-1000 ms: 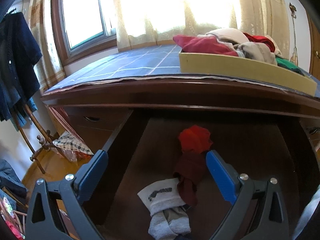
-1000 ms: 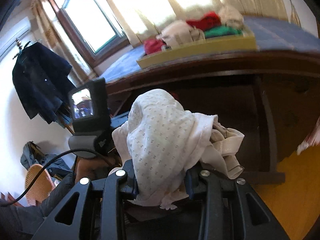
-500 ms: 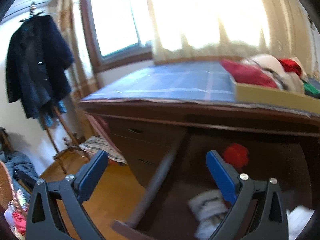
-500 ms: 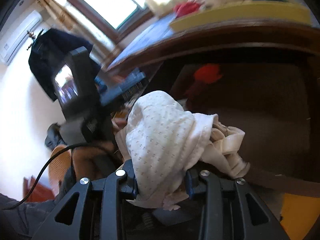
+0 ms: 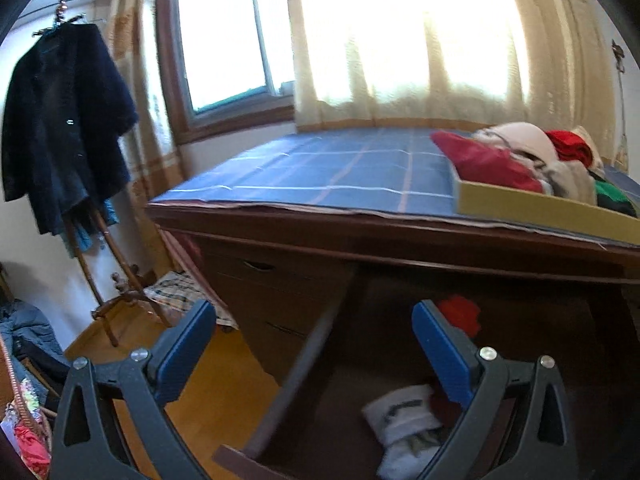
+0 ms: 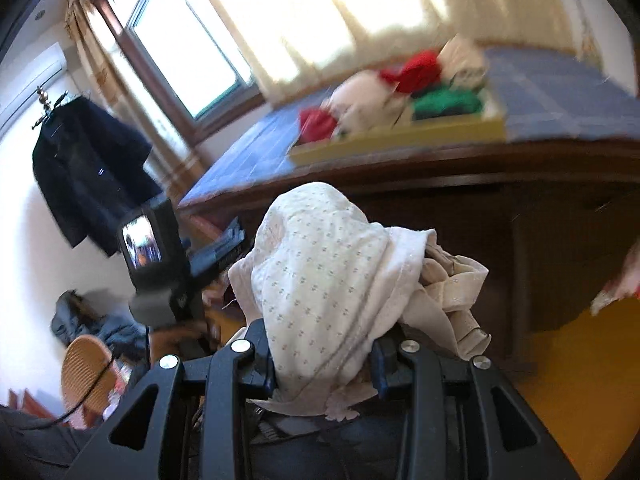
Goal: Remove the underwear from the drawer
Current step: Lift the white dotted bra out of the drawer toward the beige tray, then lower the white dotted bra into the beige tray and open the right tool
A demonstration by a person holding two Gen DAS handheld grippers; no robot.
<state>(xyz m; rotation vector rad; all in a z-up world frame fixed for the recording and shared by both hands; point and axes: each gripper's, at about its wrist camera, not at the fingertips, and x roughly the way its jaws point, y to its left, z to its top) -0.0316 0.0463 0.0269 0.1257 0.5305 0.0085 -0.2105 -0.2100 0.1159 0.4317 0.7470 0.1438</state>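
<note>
Right wrist view: your right gripper pinches white dotted underwear at lower centre, lifted clear for the yellow tray, upper right.

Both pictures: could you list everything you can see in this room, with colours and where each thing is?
White patterned underwear: one bundle, clamped in the right gripper.
Open drawer: one, dark brown, under the desk top.
Clothes in drawer: red piece, white-and-grey piece.
Blue cloth: one, checked, covering the desk top.
Yellow tray: one, on the cloth, piled with red, cream and green clothes.
Dark coat: one, hanging on a stand at left.
Curtains: cream, over the bright window.
Floor: orange wood.
Left gripper: blue fingers wide apart, nothing between them.
Right gripper: closed on the underwear.
</note>
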